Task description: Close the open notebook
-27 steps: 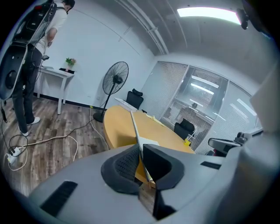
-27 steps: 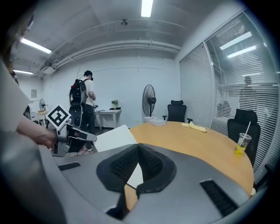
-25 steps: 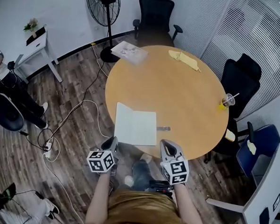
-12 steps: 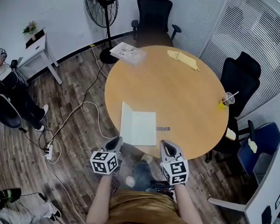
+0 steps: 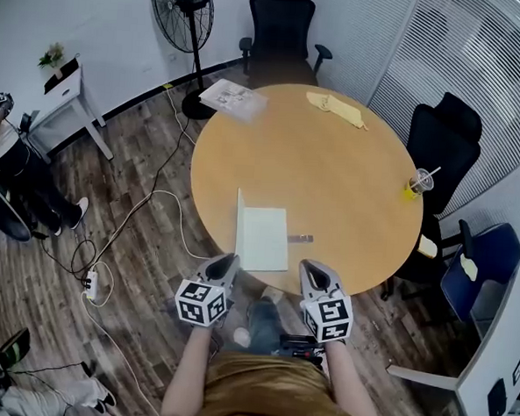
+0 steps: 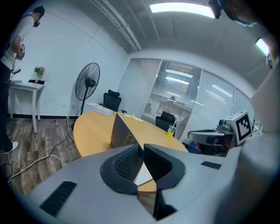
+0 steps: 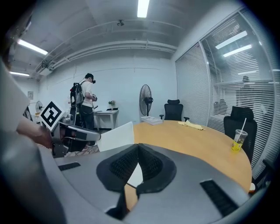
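Observation:
The notebook (image 5: pixel 267 238) lies at the near edge of the round wooden table (image 5: pixel 332 181), its right half flat and white. Its left cover (image 5: pixel 239 221) stands about upright on edge. In the left gripper view the cover (image 6: pixel 120 131) shows its dark side and runs down into the jaw tips. My left gripper (image 5: pixel 226 262) (image 6: pixel 141 147) is pinching the cover's near corner, and its jaws are just starting to open. My right gripper (image 5: pixel 312 269) (image 7: pixel 138 147) hangs shut and empty at the table's edge, right of the notebook; in its view the raised cover (image 7: pixel 116 136) is white.
A small grey object (image 5: pixel 301 239) lies just right of the notebook. Far side of the table: a drink cup with straw (image 5: pixel 417 183), a yellow cloth (image 5: pixel 338 109) and a stack of papers (image 5: pixel 232 95). Office chairs, a fan (image 5: pixel 182 3) and floor cables (image 5: pixel 127 230) surround it.
The left cover has swung up from lying flat to standing on edge. My left gripper moved right and a little up with it. The right gripper stayed put.

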Demonstrator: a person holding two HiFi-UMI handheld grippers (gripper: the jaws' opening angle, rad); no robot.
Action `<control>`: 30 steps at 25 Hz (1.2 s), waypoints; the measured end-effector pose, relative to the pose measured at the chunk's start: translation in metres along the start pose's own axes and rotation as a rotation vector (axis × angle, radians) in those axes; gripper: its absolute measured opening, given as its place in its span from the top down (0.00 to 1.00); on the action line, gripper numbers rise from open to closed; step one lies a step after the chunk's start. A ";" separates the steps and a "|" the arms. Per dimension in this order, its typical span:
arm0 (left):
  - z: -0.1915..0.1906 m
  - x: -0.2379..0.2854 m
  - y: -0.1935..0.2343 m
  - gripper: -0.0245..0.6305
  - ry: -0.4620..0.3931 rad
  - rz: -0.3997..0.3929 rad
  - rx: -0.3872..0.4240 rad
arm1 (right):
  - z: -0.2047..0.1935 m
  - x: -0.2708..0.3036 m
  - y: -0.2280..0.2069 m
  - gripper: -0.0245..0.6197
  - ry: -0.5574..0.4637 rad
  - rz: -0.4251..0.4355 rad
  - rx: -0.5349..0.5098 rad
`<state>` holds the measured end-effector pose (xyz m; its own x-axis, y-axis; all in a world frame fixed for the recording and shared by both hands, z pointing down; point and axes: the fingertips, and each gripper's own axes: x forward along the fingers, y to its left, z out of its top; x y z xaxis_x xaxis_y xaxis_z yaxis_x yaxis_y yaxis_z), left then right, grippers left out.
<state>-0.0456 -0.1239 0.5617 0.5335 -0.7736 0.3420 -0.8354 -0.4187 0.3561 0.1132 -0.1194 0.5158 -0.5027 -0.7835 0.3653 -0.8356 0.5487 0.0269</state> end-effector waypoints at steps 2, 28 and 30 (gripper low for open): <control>0.000 0.003 -0.006 0.88 -0.001 -0.019 0.006 | -0.001 0.000 0.001 0.94 0.002 0.002 0.002; -0.015 0.041 -0.053 0.85 0.074 -0.211 0.057 | -0.011 0.004 -0.017 0.94 0.039 -0.037 0.028; -0.018 0.044 -0.056 0.85 0.086 -0.226 0.060 | -0.012 0.005 -0.019 0.94 0.042 -0.041 0.031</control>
<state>0.0272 -0.1262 0.5721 0.7146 -0.6150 0.3334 -0.6988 -0.6056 0.3807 0.1291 -0.1297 0.5281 -0.4584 -0.7919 0.4035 -0.8622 0.5064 0.0141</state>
